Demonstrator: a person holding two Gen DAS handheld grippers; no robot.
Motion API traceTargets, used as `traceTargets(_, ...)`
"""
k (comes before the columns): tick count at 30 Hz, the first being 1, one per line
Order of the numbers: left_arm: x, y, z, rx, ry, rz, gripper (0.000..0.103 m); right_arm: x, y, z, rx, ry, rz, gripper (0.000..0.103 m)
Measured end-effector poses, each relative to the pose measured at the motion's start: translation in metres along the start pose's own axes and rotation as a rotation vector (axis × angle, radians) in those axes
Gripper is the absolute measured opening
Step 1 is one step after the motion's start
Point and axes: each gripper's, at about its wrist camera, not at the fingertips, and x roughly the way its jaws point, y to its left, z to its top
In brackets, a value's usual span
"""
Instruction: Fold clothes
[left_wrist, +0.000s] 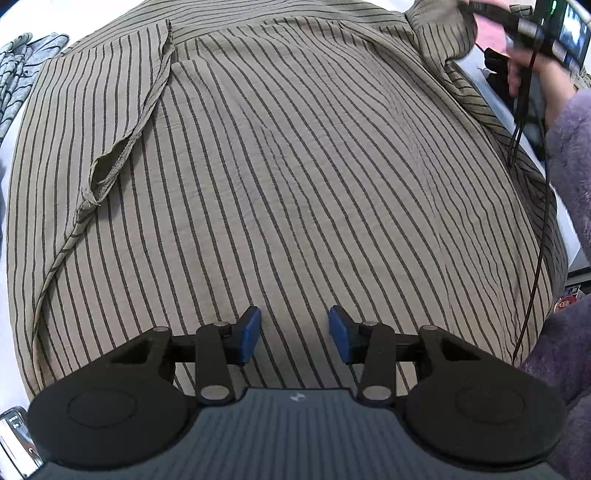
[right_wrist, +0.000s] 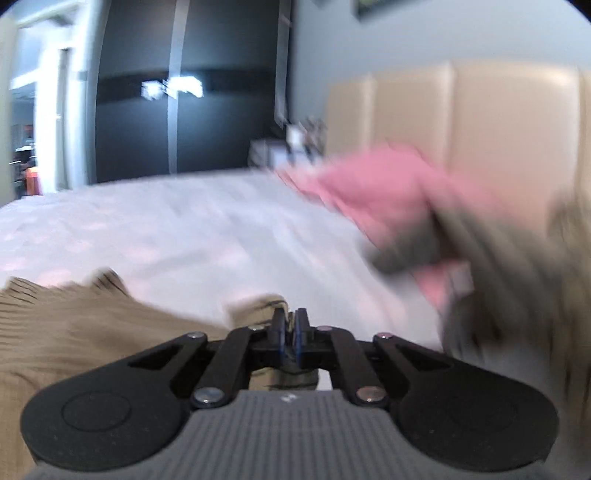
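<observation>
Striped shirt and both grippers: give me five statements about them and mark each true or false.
1. The left gripper is open above the striped shirt. True.
2. The right gripper is open and holds nothing. False: it is shut on a tan striped edge of the shirt.
3. The shirt is plain pink. False: it is tan with thin dark stripes; the pink garment lies apart, near the headboard.
4. The shirt lies on a white bed. True.
5. The left gripper pinches a fold of the shirt. False: nothing sits between its blue pads.
</observation>
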Motion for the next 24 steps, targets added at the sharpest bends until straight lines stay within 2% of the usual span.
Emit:
traceTargets(3, -0.002, 0.0, 0.001, 0.001, -0.009, -0.001, 0.039, -0.003, 0.033, 0.019, -0.06, 0.022, 0.154, 0.007)
traceTargets(5, -0.003, 0.001, 0.001, 0.0, -0.017, 0.003, 0.039, -0.004, 0.051, 0.024, -0.087, 0.062, 0.258, 0.015)
traceTargets(7, -0.006, 0.002, 0.001, -0.001, -0.025, 0.006, 0.039, -0.009, 0.063, 0.027, -0.099, 0.095, 0.331, 0.059)
traceTargets(10, -0.008, 0.0, 0.002, -0.003, -0.039, -0.002, 0.039, -0.02, 0.061, 0.028, -0.101, 0.1, 0.345, 0.06)
traceTargets(14, -0.012, -0.003, 0.004, -0.006, -0.056, -0.014, 0.039, -0.044, 0.029, 0.026, -0.115, 0.137, 0.316, 0.059)
traceTargets(16, -0.013, -0.005, 0.004, -0.007, -0.065, -0.019, 0.039, -0.052, 0.01, 0.017, -0.137, 0.178, 0.304, 0.059)
traceTargets(20, -0.017, -0.008, 0.006, -0.01, -0.083, -0.03, 0.039, -0.054, -0.031, -0.014, -0.15, 0.275, 0.335, 0.058)
traceTargets(22, -0.018, -0.01, 0.007, -0.012, -0.092, -0.036, 0.039, -0.056, -0.051, -0.031, -0.142, 0.315, 0.357, 0.052)
traceTargets(24, -0.019, -0.013, 0.007, -0.01, -0.092, -0.038, 0.039, -0.05, -0.062, -0.044, -0.083, 0.351, 0.395, 0.047)
